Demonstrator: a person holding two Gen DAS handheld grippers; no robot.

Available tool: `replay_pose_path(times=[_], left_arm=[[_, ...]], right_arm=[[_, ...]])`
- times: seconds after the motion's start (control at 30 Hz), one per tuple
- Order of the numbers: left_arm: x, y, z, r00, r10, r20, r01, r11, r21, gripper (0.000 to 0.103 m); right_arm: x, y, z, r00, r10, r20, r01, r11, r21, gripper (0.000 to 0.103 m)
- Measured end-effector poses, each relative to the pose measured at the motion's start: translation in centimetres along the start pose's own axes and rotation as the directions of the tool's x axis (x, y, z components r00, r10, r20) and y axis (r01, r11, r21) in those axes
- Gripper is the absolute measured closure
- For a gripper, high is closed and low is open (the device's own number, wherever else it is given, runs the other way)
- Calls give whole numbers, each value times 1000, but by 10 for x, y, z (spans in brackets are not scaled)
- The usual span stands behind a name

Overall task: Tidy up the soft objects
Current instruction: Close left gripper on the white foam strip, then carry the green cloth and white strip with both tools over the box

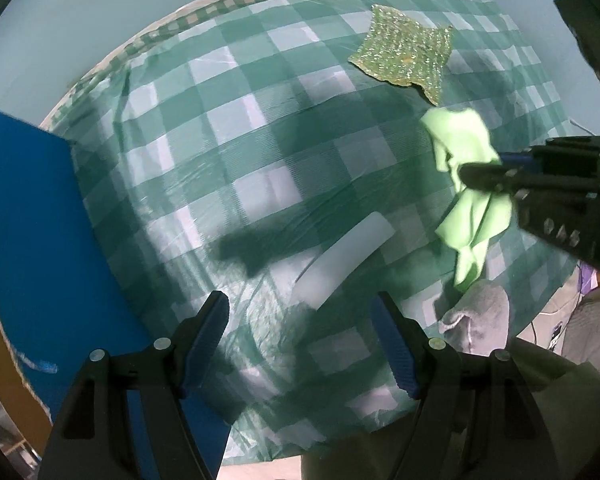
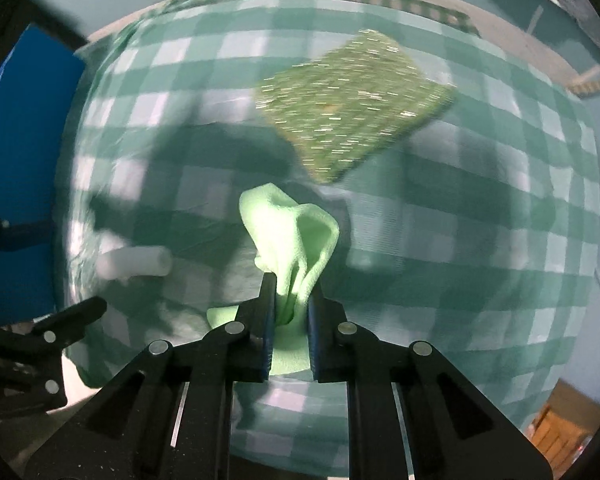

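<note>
Two grippers are seen above a surface that is covered with a green and white checked cloth. At the left edge of the surface a blue board is seen. Just right of it, at the near edge, the left gripper is held with its jaws wide apart, and nothing is between them. A white roll is lying on the cloth in front of this gripper, near the middle of the surface. Further right, a grey cloth is bunched at the near right edge. Above it, the light green cloth is pinched by the right gripper, whose jaws are closed tightly on a fold of it; the cloth appears lifted, with its loose ends hanging down. Toward the far right corner, a glittery green scrubbing pad is lying flat, apart from the light green cloth.
</note>
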State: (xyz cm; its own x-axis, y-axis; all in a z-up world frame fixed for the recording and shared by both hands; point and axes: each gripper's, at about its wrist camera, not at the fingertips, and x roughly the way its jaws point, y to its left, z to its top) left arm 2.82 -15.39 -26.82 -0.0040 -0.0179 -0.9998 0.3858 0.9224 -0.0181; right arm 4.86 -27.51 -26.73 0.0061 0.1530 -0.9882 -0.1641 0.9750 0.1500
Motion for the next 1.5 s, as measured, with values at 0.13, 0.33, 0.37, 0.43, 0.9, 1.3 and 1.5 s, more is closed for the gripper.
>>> replay_pose_path(times=[0.13, 0.33, 0.37, 0.43, 0.9, 1.3, 1.5], left_arm=[[7, -6, 6, 1000, -7, -10, 7, 1000, 20, 28], [23, -12, 15, 999, -2, -34, 4, 999, 36, 29], [23, -12, 16, 999, -4, -36, 5, 999, 37, 29], [25, -16, 18, 999, -3, -39, 4, 999, 48, 33], [25, -23, 29, 999, -37, -19, 39, 997, 71, 87], [0, -3, 15, 998, -53, 24, 54, 999, -10, 89], [-28, 8, 0, 994, -84, 67, 89, 993, -74, 89]], right_arm=[[-3, -19, 0, 1000, 17, 5, -17, 998, 59, 91], [-6, -35, -3, 999, 33, 7, -33, 995, 89, 91], [-8, -43, -3, 999, 35, 6, -36, 995, 91, 91], [-3, -39, 1, 999, 42, 7, -42, 995, 95, 91], [-17, -35, 0, 997, 66, 43, -69, 995, 69, 91], [-42, -25, -1, 994, 75, 83, -77, 997, 21, 91], [-57, -16, 2, 992, 79, 102, -80, 997, -2, 91]])
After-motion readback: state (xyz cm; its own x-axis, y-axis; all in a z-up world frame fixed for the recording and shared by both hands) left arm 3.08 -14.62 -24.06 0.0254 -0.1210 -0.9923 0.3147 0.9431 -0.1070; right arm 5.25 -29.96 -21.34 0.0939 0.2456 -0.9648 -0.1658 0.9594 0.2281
